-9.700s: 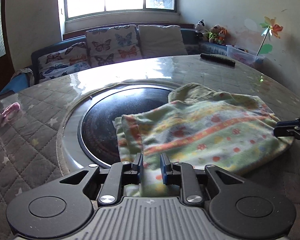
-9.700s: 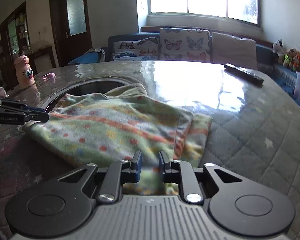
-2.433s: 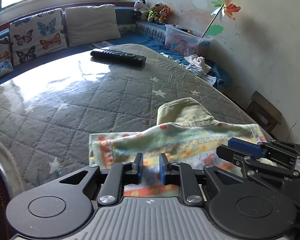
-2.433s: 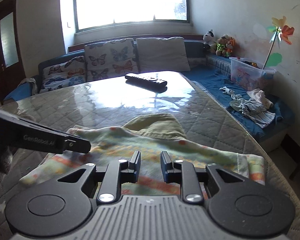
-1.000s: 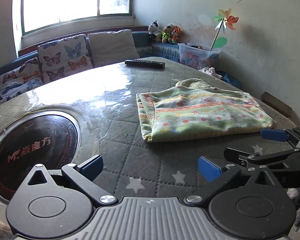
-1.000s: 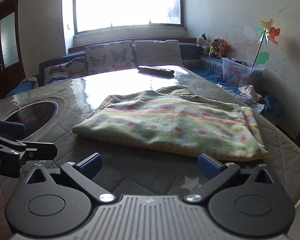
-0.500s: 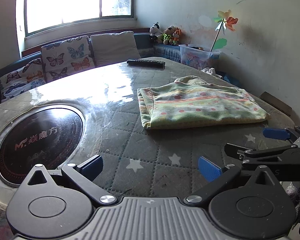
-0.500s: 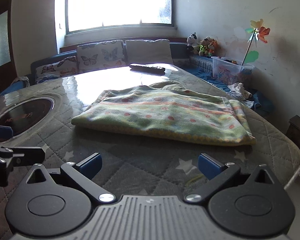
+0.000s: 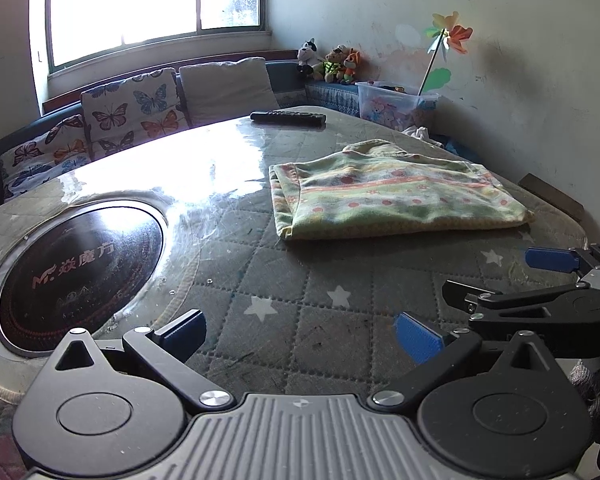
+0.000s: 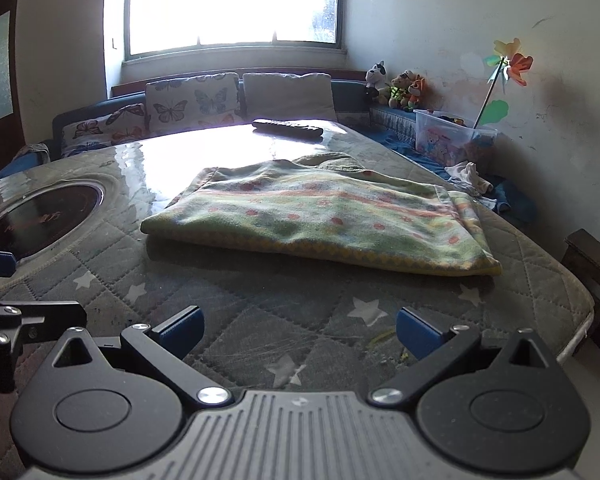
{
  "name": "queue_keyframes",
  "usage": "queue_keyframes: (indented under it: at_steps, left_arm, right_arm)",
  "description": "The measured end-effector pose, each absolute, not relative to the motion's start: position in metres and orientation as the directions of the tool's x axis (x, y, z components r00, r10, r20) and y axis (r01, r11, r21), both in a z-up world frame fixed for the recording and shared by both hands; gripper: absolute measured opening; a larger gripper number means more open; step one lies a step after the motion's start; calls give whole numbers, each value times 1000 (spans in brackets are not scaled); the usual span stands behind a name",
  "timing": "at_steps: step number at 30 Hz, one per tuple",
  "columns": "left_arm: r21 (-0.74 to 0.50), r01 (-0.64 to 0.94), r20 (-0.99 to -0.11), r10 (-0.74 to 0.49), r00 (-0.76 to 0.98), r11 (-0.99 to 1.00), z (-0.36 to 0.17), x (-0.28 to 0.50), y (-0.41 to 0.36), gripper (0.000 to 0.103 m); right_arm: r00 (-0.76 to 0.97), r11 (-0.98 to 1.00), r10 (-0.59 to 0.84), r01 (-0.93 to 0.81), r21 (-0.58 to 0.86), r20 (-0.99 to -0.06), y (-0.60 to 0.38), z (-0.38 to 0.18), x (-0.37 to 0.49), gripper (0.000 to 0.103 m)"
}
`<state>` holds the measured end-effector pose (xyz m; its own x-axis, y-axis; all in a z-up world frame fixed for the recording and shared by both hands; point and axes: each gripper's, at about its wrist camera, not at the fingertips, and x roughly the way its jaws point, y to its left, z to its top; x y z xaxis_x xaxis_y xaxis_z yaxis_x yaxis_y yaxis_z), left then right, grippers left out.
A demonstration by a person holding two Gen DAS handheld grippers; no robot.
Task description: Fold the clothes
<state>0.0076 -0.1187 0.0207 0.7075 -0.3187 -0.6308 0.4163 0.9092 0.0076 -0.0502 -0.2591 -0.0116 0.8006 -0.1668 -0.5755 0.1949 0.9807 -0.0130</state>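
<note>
Fleece garment (image 9: 388, 196), green with orange stripes and dots: folded flat on quilted star-print table cover (image 9: 284, 280), untouched. My left gripper (image 9: 300, 330), my right gripper (image 10: 298, 328): fingers spread wide, empty. Black round cooktop (image 9: 76, 268): printed "M" logo, Chinese characters.

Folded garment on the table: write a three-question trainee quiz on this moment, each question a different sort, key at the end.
1. True or false: the left gripper is clamped on the folded garment.
2. Multiple choice: what lies on the table beyond the garment, toward the window? A) a remote control B) a mug C) a book
3. Fill in: the right gripper is ____, with only quilted tabletop between its fingers.

Key: 1 false, it is open and short of the cloth; 2 A; 3 open.
</note>
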Motion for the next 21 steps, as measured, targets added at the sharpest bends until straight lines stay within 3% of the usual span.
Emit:
queue_keyframes:
  at_steps: [21]
  left_arm:
    - [5, 430, -639, -328, 696, 903, 15, 5, -125, 103]
  right_arm:
    - [790, 976, -181, 217, -9, -586, -263, -15, -49, 103]
